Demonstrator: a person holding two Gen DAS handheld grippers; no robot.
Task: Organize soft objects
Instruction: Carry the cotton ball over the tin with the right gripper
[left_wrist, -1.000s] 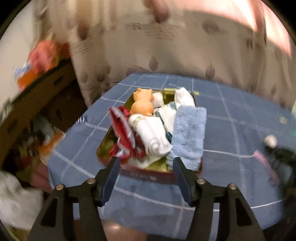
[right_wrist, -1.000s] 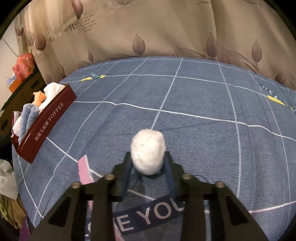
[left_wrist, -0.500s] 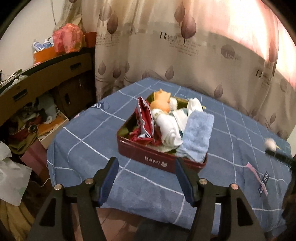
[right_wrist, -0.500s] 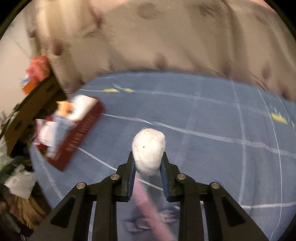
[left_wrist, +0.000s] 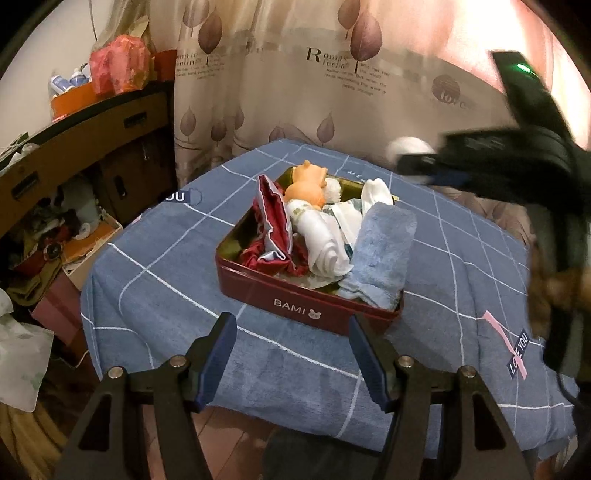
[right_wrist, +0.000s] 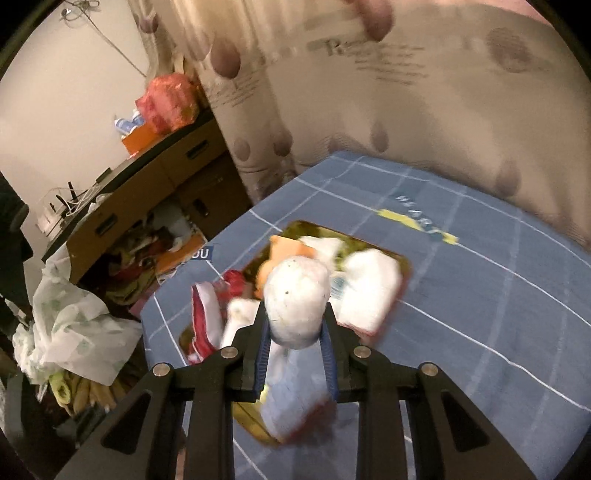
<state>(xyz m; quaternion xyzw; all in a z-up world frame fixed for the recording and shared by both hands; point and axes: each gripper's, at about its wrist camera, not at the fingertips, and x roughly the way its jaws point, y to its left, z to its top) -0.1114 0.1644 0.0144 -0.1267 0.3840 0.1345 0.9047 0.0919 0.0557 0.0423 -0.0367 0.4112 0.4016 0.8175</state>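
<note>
A dark red tin (left_wrist: 295, 306) marked BAMI sits on the blue checked cloth (left_wrist: 166, 280). It holds an orange plush toy (left_wrist: 306, 184), a rolled white cloth (left_wrist: 325, 240), a red cloth (left_wrist: 273, 221) and a folded blue towel (left_wrist: 384, 251). My left gripper (left_wrist: 291, 354) is open, just in front of the tin's near wall, with nothing between its fingers. My right gripper (right_wrist: 295, 325) is shut on a white fluffy ball (right_wrist: 297, 299) and hangs above the tin (right_wrist: 402, 266). In the left wrist view that ball (left_wrist: 408, 146) shows high at the right, over the tin's far end.
A leaf-print curtain (left_wrist: 332, 92) hangs behind the table. A brown cabinet (left_wrist: 85, 147) with a red bag (left_wrist: 118, 70) on top stands at the left. Cluttered boxes (left_wrist: 55, 240) and a white plastic bag (right_wrist: 70, 325) lie on the floor there. A pink strip and a "LOVE YOU" label (left_wrist: 517, 354) mark the cloth.
My right gripper has lifted the white ball off the cloth and carried it leftward over the tin. My left gripper has drawn back a little from the tin and stayed open.
</note>
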